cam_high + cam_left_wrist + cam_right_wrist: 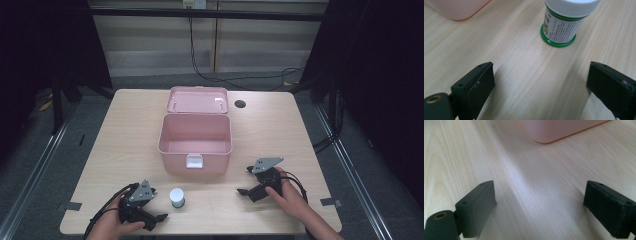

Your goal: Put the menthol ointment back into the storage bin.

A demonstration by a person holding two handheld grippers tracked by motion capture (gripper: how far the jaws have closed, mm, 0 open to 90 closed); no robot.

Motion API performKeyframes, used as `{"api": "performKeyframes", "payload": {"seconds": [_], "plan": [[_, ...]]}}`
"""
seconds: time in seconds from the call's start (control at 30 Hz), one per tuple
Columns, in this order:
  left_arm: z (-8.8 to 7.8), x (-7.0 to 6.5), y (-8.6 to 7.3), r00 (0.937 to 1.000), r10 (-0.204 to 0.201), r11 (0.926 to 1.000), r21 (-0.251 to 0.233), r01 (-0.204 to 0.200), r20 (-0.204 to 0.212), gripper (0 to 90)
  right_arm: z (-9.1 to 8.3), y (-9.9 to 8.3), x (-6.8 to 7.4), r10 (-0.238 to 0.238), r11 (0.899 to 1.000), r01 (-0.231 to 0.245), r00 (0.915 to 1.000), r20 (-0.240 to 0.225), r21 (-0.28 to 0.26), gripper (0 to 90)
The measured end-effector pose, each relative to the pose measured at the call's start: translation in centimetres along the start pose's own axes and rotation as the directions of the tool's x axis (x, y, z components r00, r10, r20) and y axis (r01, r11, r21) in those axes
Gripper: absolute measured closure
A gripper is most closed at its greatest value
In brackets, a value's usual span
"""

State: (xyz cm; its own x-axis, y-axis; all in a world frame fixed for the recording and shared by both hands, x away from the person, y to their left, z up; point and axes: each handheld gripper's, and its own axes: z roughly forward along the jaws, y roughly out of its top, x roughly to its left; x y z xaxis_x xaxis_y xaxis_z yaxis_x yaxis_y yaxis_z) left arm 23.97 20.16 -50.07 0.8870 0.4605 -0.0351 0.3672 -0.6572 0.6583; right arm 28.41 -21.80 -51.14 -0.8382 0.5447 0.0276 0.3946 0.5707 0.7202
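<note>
Left tongs [539, 82] sit low at the near edge of the pale wood-grain counter [125, 135], jaws spread wide, nothing between them. Just ahead of them stands the small white-capped jar with a green base and printed label [560, 27], upright, apart from both jaws and a bit right of my centre line in the left gripper view. From the high view the jar [177, 197] is between the left tongs [150, 212] and the open pink plastic box with its lid swung back [195, 142], near the box's front latch.

My read: the step is closing in on the jar for a grasp. To do it well I'd shift slightly toward the jar so it centres between the jaws, keep them level with the label band, not the cap, and slide forward without nudging the base. Round body, so squeeze squarely across the middle or it may twist out.

Right tongs [245, 181] rest on the counter right of the box, also spread wide and empty [539, 202]; pink box corner ahead of them.
</note>
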Motion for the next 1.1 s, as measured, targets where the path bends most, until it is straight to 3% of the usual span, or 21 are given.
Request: {"api": "performKeyframes", "payload": {"seconds": [0.2,0.4,0.57,0.7,0.73,0.83,0.93,1.0,1.1], "plan": [[0.0,-0.3,0.8,0.9995,-0.026,0.9980,0.057,0.027,-0.020,7.8,0.0,0.0,0.0,0.000,1.000,0.000,1.0000,0.000,0.000,10.0],[-0.2,-0.3,1.8,0.9993,-0.033,0.9877,0.153,0.035,-0.018,15.4,0.0,0.0,0.0,0.000,1.000,0.000,1.0000,0.000,0.000,10.0],[-0.3,-0.3,2.8,0.9980,-0.061,0.9683,0.244,0.056,0.016,16.5,0.0,0.0,0.0,0.000,1.000,0.000,1.0000,0.000,0.000,10.0],[-0.3,-0.4,3.6,0.9970,-0.075,0.9441,0.324,0.064,0.021,18.3,0.0,0.0,0.0,0.000,1.000,0.000,1.0000,0.000,0.000,10.0],[-0.3,-0.4,4.0,0.9969,-0.073,0.9351,0.350,0.058,0.030,18.5,0.0,0.0,0.0,0.000,1.000,0.000,1.0000,0.000,0.000,10.0],[-0.3,-0.5,4.7,0.9976,-0.058,0.9243,0.380,0.040,0.038,19.6,0.0,0.0,0.0,0.000,1.000,0.000,1.0000,0.000,0.000,10.0],[-0.4,-0.5,5.4,0.9959,-0.076,0.9150,0.400,0.049,0.050,21.1,0.0,0.0,0.0,0.000,1.000,0.000,1.0000,0.000,0.000,10.0],[-0.4,-0.5,5.8,0.9948,-0.085,0.9129,0.405,0.055,0.057,22.1,0.0,0.0,0.0,0.000,1.000,0.000,1.0000,0.000,0.000,10.0],[-0.4,-0.5,6.3,0.9940,-0.095,0.8973,0.437,0.062,0.054,22.9,0.0,0.0,0.0,0.000,1.000,0.000,1.0000,0.000,0.000,10.0]]}}
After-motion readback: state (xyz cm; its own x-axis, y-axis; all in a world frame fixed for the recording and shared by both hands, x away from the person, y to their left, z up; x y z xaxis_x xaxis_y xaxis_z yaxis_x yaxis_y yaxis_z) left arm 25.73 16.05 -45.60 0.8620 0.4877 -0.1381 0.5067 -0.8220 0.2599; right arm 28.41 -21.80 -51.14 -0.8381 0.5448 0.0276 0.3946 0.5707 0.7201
